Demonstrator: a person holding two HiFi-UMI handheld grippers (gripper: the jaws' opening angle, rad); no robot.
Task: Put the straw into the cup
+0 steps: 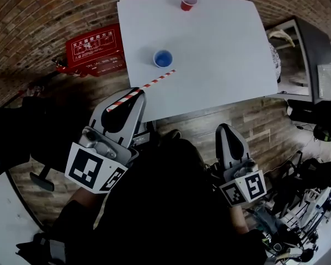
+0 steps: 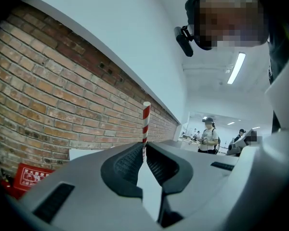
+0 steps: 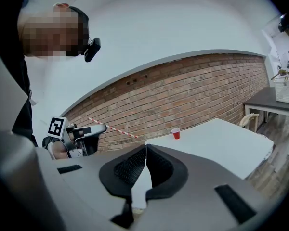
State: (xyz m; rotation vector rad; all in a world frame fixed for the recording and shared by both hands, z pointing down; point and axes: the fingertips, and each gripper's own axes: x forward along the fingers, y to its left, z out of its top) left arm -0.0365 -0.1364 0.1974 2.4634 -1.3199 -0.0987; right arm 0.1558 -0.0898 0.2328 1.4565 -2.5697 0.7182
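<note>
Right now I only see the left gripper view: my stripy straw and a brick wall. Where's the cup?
Observer: A blue cup stands on the white table, near the far tip of the straw in the head view.
Operator: Only one cup?
Observer: No, a red cup stands at the table's far edge.
Operator: And my other gripper?
Observer: The right gripper is shut, nothing between its jaws.

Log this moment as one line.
left tool: shut on striped straw | right tool: shut, empty | blue cup: no straw inside
</note>
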